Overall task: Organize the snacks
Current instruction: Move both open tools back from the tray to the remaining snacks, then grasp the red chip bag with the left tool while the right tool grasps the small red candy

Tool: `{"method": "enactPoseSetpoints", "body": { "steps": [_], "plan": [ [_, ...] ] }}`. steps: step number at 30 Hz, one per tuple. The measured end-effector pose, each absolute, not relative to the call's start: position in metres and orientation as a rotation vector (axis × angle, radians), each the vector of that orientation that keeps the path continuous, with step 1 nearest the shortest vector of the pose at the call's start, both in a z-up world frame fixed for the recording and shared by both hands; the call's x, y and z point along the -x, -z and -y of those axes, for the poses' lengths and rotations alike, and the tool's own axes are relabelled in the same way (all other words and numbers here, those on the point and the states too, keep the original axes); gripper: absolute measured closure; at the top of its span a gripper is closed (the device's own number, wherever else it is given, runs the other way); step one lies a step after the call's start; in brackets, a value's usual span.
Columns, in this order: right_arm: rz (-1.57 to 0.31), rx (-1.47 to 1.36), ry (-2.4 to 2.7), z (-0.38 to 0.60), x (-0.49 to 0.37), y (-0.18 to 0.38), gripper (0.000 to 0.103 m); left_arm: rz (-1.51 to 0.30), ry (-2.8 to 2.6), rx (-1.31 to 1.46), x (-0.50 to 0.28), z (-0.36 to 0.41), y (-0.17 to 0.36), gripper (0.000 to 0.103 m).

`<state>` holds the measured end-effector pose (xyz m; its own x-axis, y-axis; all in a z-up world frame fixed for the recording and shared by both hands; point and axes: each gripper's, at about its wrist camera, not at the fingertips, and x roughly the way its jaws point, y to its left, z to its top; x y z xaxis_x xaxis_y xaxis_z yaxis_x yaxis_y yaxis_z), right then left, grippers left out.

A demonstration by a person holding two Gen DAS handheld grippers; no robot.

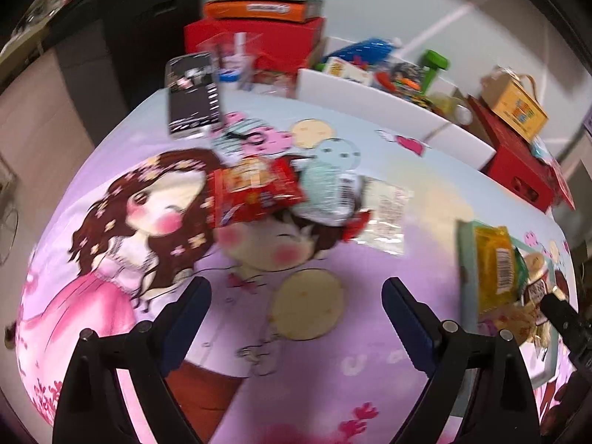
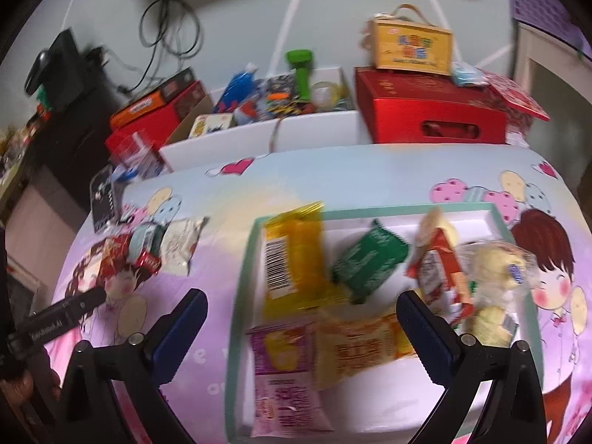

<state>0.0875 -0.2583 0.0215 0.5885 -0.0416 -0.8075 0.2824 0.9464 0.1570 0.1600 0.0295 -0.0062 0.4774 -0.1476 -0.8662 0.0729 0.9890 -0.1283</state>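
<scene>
A white tray with a teal rim (image 2: 242,266) lies on the cartoon-print table. It holds a yellow packet (image 2: 292,255), a green packet (image 2: 370,262), a red-white packet (image 2: 440,266), a pale bun packet (image 2: 495,277), an orange packet (image 2: 370,347) and a purple packet (image 2: 285,370). My right gripper (image 2: 301,310) is open and empty above the tray's near half. Loose snacks lie mid-table: a red packet (image 1: 255,192), a pale blue packet (image 1: 325,192) and a white packet (image 1: 384,214). My left gripper (image 1: 296,296) is open and empty, short of them. The tray also shows in the left wrist view (image 1: 467,259).
A black packet (image 1: 194,96) lies at the table's far left corner. Behind the table stand a white bin of toys (image 2: 314,131), red boxes (image 2: 433,111) and a small yellow carton (image 2: 410,46). The left gripper's body (image 2: 63,318) shows at the left.
</scene>
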Motion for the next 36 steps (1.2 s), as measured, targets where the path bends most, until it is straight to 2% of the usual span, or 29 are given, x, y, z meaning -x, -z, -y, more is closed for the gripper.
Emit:
{"method": "enactPoseSetpoints", "body": {
  "steps": [12,23,31,36],
  "plan": [
    [-0.943,-0.238,0.061,0.196,-0.104,-0.011,0.000,-1.071,0.001,0.234,-0.163,-0.103,0.018,0.010],
    [-0.978,-0.195,-0.011,0.156,-0.118,0.003,0.000,-1.099,0.014,0.255,-0.180,-0.104,0.031,0.010],
    [-0.958,-0.185,-0.027,0.141,-0.138,0.001,0.000,-1.054,0.014,0.266,-0.198,-0.110,0.024,0.010],
    [-0.949,-0.186,-0.054,0.128,-0.159,0.004,0.007,-1.033,0.018,0.289,-0.210,-0.115,0.026,0.010]
  ]
}}
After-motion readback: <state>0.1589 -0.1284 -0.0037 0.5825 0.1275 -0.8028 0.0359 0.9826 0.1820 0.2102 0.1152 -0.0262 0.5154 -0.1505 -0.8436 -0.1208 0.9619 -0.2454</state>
